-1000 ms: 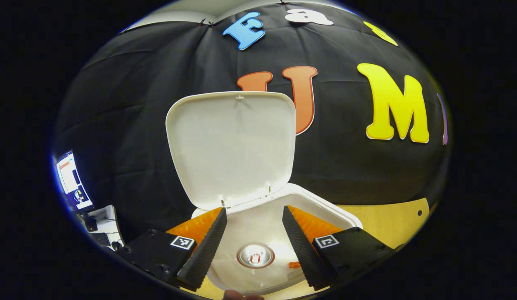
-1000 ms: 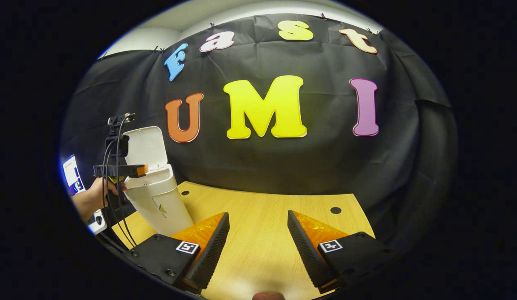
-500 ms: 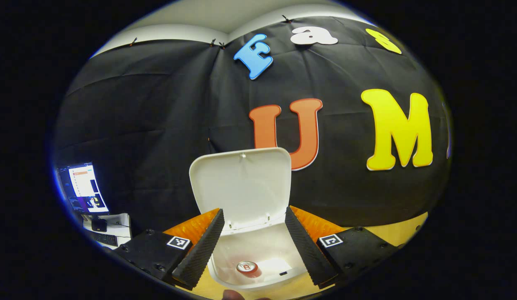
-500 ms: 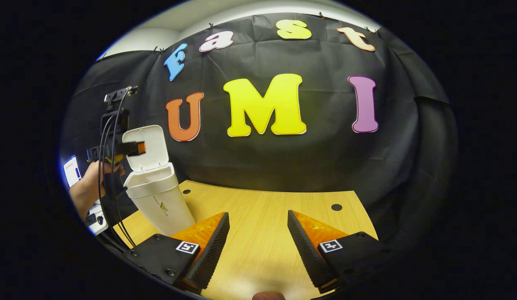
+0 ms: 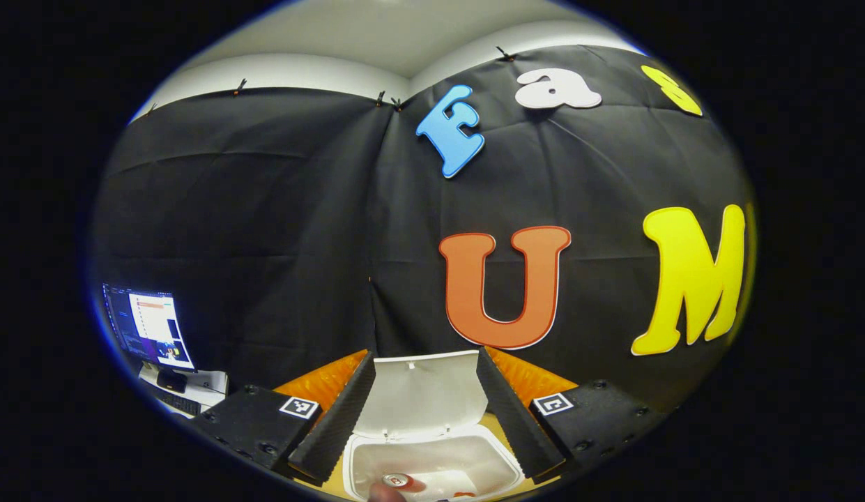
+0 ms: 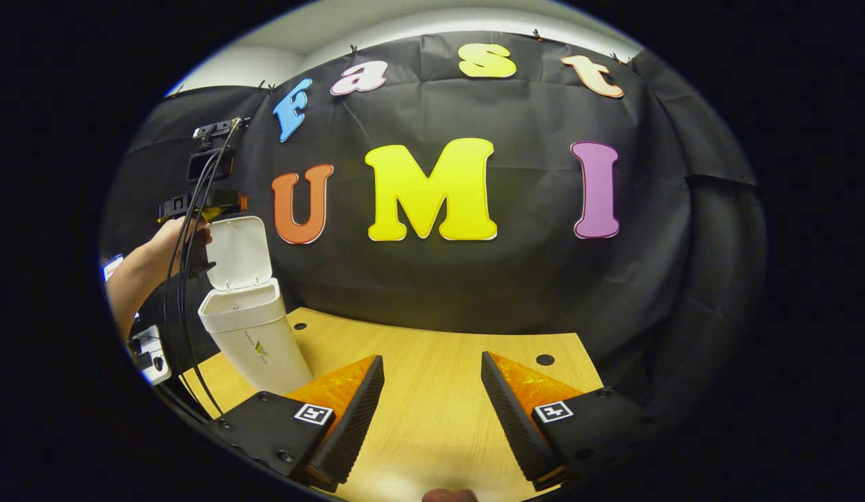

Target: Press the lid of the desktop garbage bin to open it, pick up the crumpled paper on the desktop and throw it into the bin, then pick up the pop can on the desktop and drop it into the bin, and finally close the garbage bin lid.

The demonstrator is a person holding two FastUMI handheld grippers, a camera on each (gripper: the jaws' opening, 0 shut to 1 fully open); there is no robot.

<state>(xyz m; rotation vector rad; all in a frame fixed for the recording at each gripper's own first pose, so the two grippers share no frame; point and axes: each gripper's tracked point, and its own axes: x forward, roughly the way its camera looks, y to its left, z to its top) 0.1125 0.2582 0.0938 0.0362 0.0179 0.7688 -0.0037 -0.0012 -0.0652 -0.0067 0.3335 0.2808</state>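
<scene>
1. With the pop can (image 5: 396, 480) already lying at the bottom of the garbage bin (image 5: 432, 464), low in the centre of the left gripper view, the lid (image 5: 424, 394) stands upright on its hinge at the far rim, presumably left open for the drops; closing it looks like the step left. A pale patch beside the can may be the crumpled paper, though I cannot tell for certain. The left gripper (image 5: 425, 411) hangs above the mouth of the bin, its jaws spread wide and empty, the lid framed between them without touching.

2. Since the right hand has no job at the bin, the right gripper (image 6: 432, 401) sits low in the centre of the right gripper view over bare bench (image 6: 439, 348), jaws wide apart and holding nothing. At the left of this frame the bin (image 6: 254, 335) stands on the bench near its left edge, lid (image 6: 238, 252) raised. A hand (image 6: 178, 237) holds the left gripper (image 6: 219, 203) just above the top edge of that lid, well placed to push it down.
</scene>
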